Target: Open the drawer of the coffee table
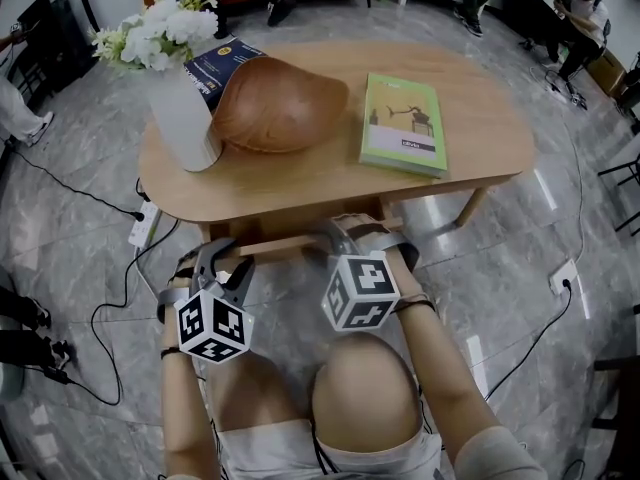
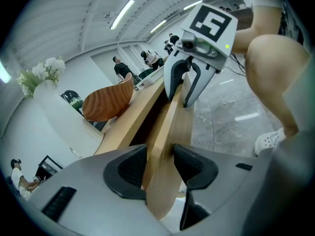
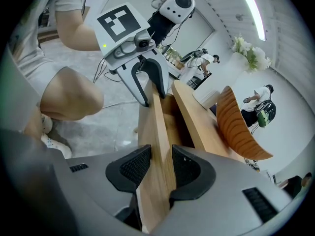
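The oval wooden coffee table stands in front of me, and its drawer front shows just under the near edge. My left gripper clamps the left part of that front and my right gripper the right part. In the left gripper view the left gripper has both pads against the drawer front, with the right gripper further along it. In the right gripper view the right gripper pinches the board too. A dark gap separates the front from the tabletop, so the drawer stands slightly out.
On the table are a white vase of flowers, a brown wooden shell-shaped bowl, a dark blue book and a green book. A power strip with cables lies on the floor at left. My knees are close below the grippers.
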The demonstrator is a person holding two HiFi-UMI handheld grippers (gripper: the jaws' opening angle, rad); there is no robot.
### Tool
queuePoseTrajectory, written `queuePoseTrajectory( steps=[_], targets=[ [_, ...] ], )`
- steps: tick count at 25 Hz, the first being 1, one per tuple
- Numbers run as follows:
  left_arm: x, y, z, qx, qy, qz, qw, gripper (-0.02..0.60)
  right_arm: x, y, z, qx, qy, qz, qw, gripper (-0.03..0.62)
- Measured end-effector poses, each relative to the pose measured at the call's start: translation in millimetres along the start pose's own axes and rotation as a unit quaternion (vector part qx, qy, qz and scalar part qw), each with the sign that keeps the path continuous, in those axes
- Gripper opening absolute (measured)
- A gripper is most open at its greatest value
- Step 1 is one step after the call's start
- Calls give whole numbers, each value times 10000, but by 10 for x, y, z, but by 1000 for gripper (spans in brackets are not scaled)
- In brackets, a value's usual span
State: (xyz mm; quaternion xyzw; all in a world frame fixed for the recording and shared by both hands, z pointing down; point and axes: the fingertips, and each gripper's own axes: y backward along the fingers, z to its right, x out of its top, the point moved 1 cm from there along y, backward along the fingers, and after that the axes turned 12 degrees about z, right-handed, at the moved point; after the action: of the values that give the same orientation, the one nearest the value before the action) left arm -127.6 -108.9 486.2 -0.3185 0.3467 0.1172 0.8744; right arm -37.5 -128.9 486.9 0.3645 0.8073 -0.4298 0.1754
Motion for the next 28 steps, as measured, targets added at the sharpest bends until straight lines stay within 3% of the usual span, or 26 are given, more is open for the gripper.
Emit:
queuePoseTrajectory(
  steps=[28],
  targets=[
    [43, 149, 192, -85, 156, -51, 9998, 169, 44, 123, -186, 81, -86, -27, 9999, 143]
  ],
)
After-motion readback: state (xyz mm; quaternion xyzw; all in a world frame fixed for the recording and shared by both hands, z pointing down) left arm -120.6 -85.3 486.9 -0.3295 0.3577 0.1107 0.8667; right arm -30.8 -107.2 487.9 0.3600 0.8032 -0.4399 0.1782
